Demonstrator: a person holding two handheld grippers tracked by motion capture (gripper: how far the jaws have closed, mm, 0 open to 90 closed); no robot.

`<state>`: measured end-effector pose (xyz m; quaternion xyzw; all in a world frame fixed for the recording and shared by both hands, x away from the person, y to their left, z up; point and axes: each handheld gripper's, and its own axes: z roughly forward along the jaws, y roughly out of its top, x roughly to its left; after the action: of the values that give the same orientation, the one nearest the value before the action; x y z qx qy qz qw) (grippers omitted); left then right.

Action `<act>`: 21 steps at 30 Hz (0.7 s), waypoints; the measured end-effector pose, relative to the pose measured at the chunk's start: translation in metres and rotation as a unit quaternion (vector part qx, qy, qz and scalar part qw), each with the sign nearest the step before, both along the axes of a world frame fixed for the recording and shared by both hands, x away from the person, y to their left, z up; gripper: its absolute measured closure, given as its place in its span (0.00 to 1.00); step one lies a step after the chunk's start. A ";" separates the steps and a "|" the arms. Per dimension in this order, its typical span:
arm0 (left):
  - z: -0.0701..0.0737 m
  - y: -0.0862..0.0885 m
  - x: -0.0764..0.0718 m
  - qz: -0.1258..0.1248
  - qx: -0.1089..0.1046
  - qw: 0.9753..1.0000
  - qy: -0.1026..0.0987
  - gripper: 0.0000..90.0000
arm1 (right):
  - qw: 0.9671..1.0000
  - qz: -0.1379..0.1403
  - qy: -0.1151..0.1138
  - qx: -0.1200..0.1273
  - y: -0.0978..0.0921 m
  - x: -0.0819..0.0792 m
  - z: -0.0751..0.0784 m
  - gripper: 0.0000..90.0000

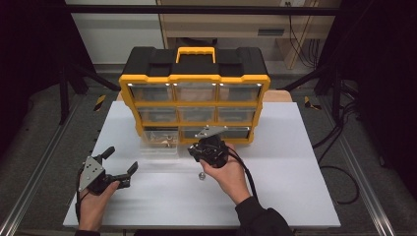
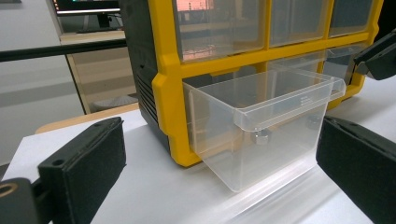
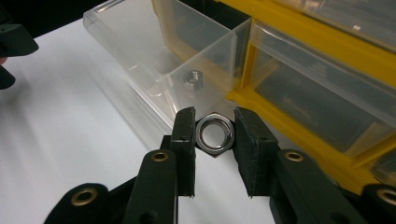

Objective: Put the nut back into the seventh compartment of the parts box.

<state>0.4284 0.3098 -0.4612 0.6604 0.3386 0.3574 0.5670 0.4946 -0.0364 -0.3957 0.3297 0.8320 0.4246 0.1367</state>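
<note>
A yellow and black drawer cabinet stands at the back of the white table. Its bottom-left clear drawer is pulled out, with a small nut lying inside. My right gripper is shut on a steel hex nut, held just in front of the drawer's right corner. In the high view the right gripper hovers beside the drawer. Another nut lies on the table below it. My left gripper is wide open at the front left, facing the drawer with nothing between its jaws.
The white tabletop has free room to the right and along the front. The cabinet's other clear drawers are closed. Dark floor, cables and frame rails surround the table.
</note>
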 end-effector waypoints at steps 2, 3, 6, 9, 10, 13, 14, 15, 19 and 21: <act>0.000 0.000 0.000 -0.001 0.000 1.000 -0.002 0.01 | 1.000 -0.003 0.000 -0.001 0.001 -0.001 0.002 0.78; 0.001 0.000 0.000 -0.001 -0.001 1.000 -0.002 0.01 | 1.000 0.001 -0.006 0.001 0.001 0.000 0.003 0.78; 0.001 0.000 0.000 -0.002 0.000 1.000 -0.002 0.01 | 1.000 -0.001 -0.010 0.004 0.001 -0.001 0.007 0.78; 0.001 -0.001 0.000 -0.004 0.001 1.000 -0.002 0.01 | 1.000 -0.003 -0.013 0.008 0.001 -0.002 0.011 0.78; 0.001 -0.001 0.000 -0.004 0.001 1.000 -0.002 0.01 | 1.000 -0.005 -0.016 0.009 0.001 -0.002 0.012 0.78; 0.001 -0.001 0.000 -0.003 0.001 1.000 -0.003 0.01 | 1.000 -0.002 -0.017 0.011 0.001 -0.003 0.015 0.78; 0.001 -0.001 0.000 -0.003 0.001 1.000 -0.002 0.01 | 1.000 -0.002 -0.018 0.012 0.001 -0.004 0.015 0.78; 0.001 -0.001 0.000 -0.003 0.002 1.000 -0.002 0.01 | 1.000 -0.002 -0.019 0.013 0.001 -0.004 0.016 0.78; 0.000 -0.001 0.000 -0.004 0.001 1.000 -0.001 0.01 | 1.000 -0.002 -0.019 0.018 0.001 -0.003 0.018 0.78; 0.001 0.000 -0.001 -0.003 0.001 1.000 -0.002 0.01 | 1.000 -0.001 -0.022 0.017 0.002 -0.003 0.021 0.78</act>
<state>0.4279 0.3094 -0.4605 0.6612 0.3350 0.3578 0.5679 0.4912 -0.0346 -0.3751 0.3238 0.8211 0.4455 0.1498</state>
